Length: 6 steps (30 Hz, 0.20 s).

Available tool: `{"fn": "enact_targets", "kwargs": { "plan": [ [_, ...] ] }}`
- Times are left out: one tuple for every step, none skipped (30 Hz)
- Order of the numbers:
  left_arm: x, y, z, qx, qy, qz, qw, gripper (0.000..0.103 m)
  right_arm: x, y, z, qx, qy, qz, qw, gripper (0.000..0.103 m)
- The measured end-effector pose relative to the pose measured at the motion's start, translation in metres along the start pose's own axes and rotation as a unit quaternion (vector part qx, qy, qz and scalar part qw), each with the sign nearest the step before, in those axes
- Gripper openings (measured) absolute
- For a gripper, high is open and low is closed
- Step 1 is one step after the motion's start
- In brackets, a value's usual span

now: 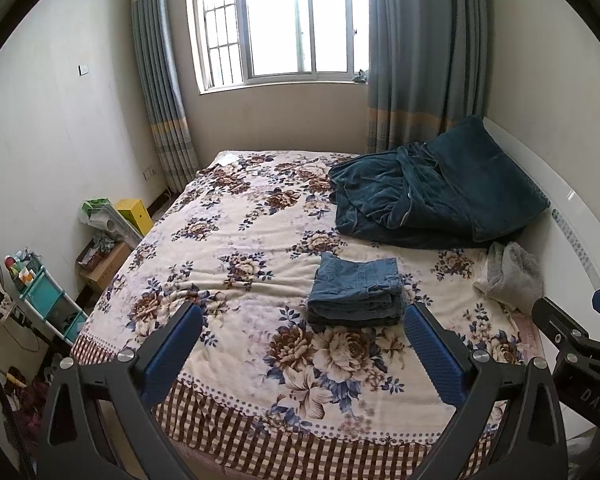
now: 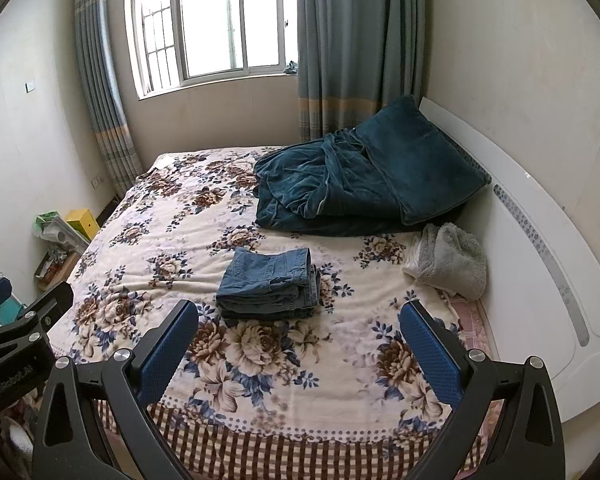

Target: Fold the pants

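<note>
The blue denim pants (image 1: 356,288) lie as a compact folded stack on the floral-blanketed bed (image 1: 228,240), apparently finished, with left gripper (image 1: 304,344) and right gripper (image 2: 300,340) held back, fingers spread, empty.

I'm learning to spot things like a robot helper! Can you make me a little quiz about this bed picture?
1. True or false: the pants lie folded on the flowery bedspread.
2. What lies nearest the white headboard? A) grey fluffy cloth B) pants C) yellow box
3. Fill in: the left gripper and right gripper are both ____ and hold nothing.

Key: 1 true; 2 A; 3 open.
</note>
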State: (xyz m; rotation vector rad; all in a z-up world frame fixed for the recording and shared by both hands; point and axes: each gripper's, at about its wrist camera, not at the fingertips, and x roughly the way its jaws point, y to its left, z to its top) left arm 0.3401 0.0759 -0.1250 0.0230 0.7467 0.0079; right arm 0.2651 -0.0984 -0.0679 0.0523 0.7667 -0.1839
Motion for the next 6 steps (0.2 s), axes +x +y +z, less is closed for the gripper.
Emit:
{"fn": "enact_targets", "kwargs": {
  "plan": [
    [-0.0015,0.0013,-0.0017,-0.002,-0.001,-0.001,1.0,0.103,-0.0001,0.0003,-0.0006,-0.001,0.0,-0.001,1.0,0.103],
    [-0.0021,0.0007,-0.0007,-0.003,-0.002,-0.002,1.0,0.103,-0.0003,0.0001,-0.0009,-0.001,0.0,-0.001,1.0,0.103],
    [-0.0021,0.0028,-0.0033,-0.005,-0.002,-0.001,1.0,0.103,-0.0006,0.0012,-0.0012,-0.001,0.001,0.001,1.0,0.103],
    [-0.003,0.0026,-0.0031,-0.005,-0.004,-0.001,1.0,0.103,-0.0009,0.0022,-0.0015,-0.001,0.002,0.002,1.0,0.103],
    [-0.0041,0.0031,-0.0041,-0.005,-0.005,0.001,1.0,0.103,-0.0018,0.0036,-0.0025,-0.002,0.002,0.002,1.0,0.103],
    [-0.0048,0.0032,-0.0042,-0.006,-0.005,0.001,1.0,0.103,-0.002,0.0044,-0.0016,-0.002,0.002,0.002,1.0,0.103]
  ]
}}
